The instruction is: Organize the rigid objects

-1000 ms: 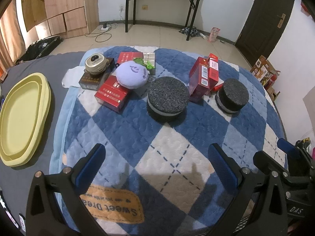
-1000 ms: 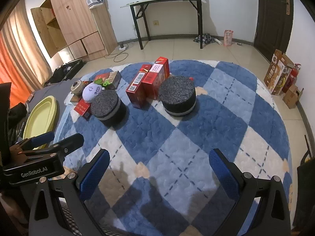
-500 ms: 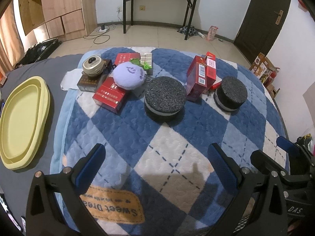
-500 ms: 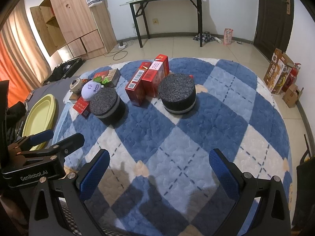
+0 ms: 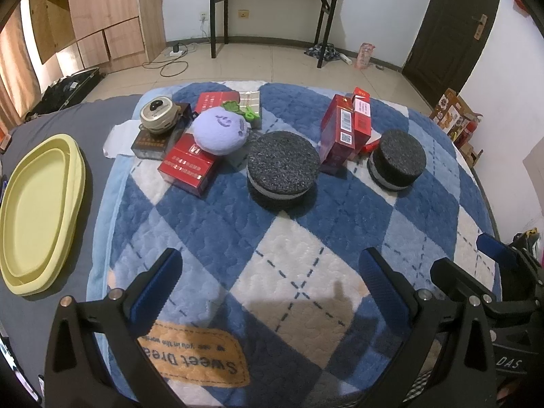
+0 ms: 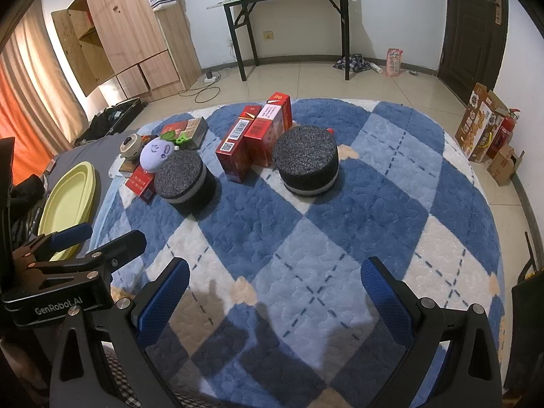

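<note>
A blue and white quilted blanket [image 5: 238, 224] with an orange "Sweet Dream" patch [image 5: 193, 353] covers the surface. Beyond it lies a tiled floor [image 6: 306, 81], where a black folding table [image 6: 289, 0] stands against the white wall. A wooden wardrobe [image 6: 129, 34] fills the left corner and a dark door [image 6: 476, 20] the right. Cardboard boxes [image 6: 482, 125] and a red fire extinguisher [image 6: 505, 132] sit by the right wall.

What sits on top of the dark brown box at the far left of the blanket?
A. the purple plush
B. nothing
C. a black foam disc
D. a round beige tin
D: the round beige tin rests on the dark brown box; the purple plush lies beside it, on a red box.
</note>
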